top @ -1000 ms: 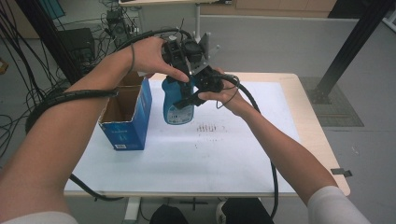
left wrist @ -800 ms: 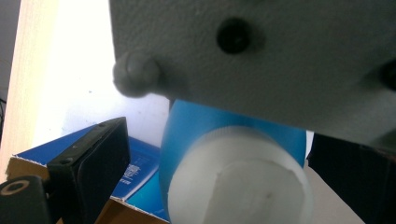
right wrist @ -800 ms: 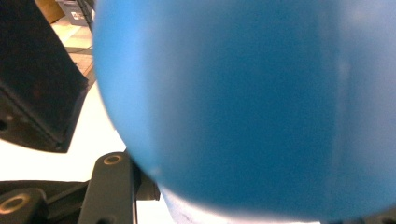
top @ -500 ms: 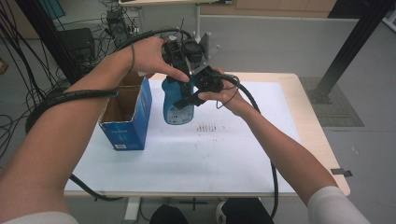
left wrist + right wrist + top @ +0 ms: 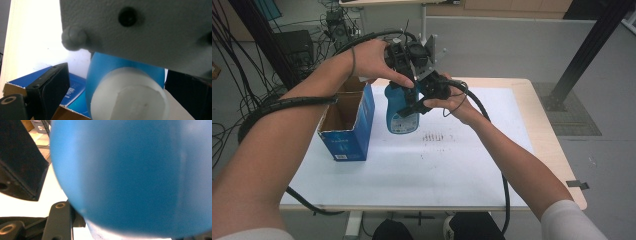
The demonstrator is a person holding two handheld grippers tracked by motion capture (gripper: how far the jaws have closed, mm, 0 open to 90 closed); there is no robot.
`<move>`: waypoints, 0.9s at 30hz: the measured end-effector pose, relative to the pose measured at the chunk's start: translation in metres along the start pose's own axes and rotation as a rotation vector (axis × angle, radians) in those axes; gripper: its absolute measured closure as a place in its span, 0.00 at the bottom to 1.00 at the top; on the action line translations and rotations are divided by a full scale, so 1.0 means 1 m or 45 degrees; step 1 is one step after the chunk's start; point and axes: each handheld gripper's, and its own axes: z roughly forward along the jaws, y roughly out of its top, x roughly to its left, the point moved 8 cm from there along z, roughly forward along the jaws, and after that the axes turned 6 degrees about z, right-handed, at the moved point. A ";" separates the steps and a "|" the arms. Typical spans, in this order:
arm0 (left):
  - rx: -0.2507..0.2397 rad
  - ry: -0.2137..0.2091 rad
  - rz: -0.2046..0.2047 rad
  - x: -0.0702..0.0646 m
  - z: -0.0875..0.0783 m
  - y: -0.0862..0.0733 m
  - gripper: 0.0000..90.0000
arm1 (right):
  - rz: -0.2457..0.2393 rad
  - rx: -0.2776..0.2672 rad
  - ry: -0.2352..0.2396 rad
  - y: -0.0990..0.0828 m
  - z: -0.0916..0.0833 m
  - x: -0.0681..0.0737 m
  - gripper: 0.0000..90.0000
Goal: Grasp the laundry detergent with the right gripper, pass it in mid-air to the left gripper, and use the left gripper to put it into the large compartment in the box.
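- While the blue bottle (image 5: 402,111) stands upright on the white sheet at the upper middle of the high view, just right of the open blue box (image 5: 346,126), both grippers crowd its top; the step in hand appears to be working the white cap (image 5: 130,97).
- To do it well, one gripper should steady the body squarely while the other acts on the cap without tilting the bottle toward the box.
- Left gripper (image 5: 408,56): it sits above the bottle in the high view. In its own view the cap lies low in the middle between a black jaw at lower left and a dark one at the right edge. The jaws stand wide apart, with no contact evident.
- Right gripper (image 5: 424,95): it is pressed against the bottle's upper side. In its own view the blue body fills the gap, one jaw at upper left. Whether it actually clamps, I cannot tell.
- Risk, as judged: the crowded grippers may knock each other.
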 end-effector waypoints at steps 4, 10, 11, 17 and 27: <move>0.002 0.000 0.003 0.000 0.000 0.000 0.07 | 0.004 -0.001 0.002 0.000 0.000 0.001 0.48; 0.006 0.003 0.010 0.000 -0.001 0.000 0.07 | 0.004 -0.004 -0.001 0.001 0.000 0.001 0.48; 0.003 0.003 0.003 0.000 -0.001 0.001 0.07 | 0.004 -0.005 -0.001 0.001 0.000 0.001 0.48; 0.006 0.002 0.010 0.000 -0.001 0.000 0.07 | 0.004 -0.005 0.000 0.001 0.000 0.001 0.48; 0.011 0.001 0.013 0.000 -0.001 0.000 0.07 | 0.001 -0.003 -0.002 0.001 0.000 0.001 0.48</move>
